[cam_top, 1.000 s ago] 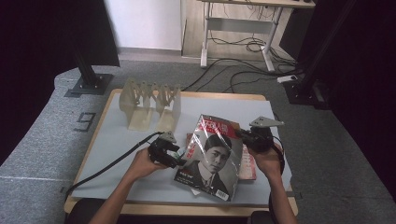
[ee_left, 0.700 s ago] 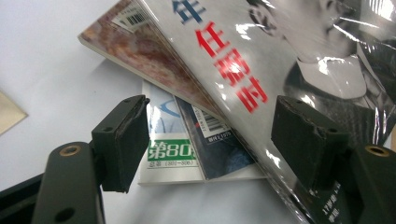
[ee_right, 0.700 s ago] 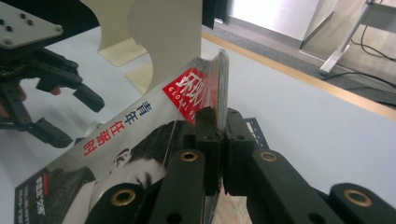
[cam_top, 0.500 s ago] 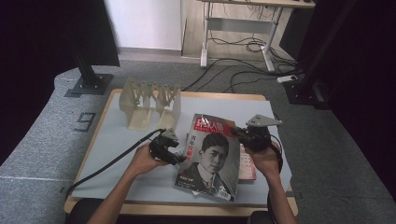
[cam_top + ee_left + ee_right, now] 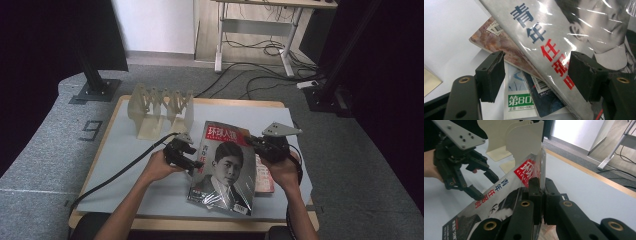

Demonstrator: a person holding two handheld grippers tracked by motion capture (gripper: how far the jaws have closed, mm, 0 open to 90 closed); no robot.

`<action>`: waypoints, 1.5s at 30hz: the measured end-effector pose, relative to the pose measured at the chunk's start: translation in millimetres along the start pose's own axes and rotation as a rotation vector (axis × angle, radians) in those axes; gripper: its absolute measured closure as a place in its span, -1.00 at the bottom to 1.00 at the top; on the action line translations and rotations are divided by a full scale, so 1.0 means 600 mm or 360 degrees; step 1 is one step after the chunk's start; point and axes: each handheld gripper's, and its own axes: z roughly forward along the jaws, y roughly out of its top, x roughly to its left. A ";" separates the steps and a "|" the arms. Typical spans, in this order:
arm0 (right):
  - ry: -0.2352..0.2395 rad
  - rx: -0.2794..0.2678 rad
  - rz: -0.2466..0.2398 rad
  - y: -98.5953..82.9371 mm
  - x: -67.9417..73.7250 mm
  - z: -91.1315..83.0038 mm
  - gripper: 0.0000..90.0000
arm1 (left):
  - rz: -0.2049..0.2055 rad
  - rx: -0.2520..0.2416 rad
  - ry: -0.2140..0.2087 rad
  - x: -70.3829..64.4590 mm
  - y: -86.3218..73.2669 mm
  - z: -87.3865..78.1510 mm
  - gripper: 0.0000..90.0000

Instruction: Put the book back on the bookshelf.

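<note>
A shrink-wrapped magazine (image 5: 225, 167) with a portrait cover and red title is tilted up off the table's middle. My right gripper (image 5: 249, 142) is shut on its upper right edge; in the right gripper view the jaws (image 5: 540, 185) pinch the cover next to the red title. My left gripper (image 5: 195, 165) stands open at the magazine's left edge. In the left gripper view its jaws (image 5: 537, 75) straddle that edge without closing on the magazine (image 5: 564, 32). The right gripper view also shows the left gripper (image 5: 486, 186) open beside the cover.
Other magazines (image 5: 265, 175) lie under the raised one: a brownish one (image 5: 499, 42), a white one with a green label (image 5: 519, 100), a dark one (image 5: 546, 105). A cream slotted rack (image 5: 160, 107) stands at the back left of the grey table mat (image 5: 125, 160).
The left gripper has edged right, up to the magazine's left edge. The magazine has shifted slightly left in the right gripper's hold.
</note>
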 end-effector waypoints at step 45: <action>0.0130 -0.0083 0.0034 0.016 0.003 -0.006 0.90 | -0.0032 -0.0230 -0.0137 -0.004 0.038 -0.057 0.30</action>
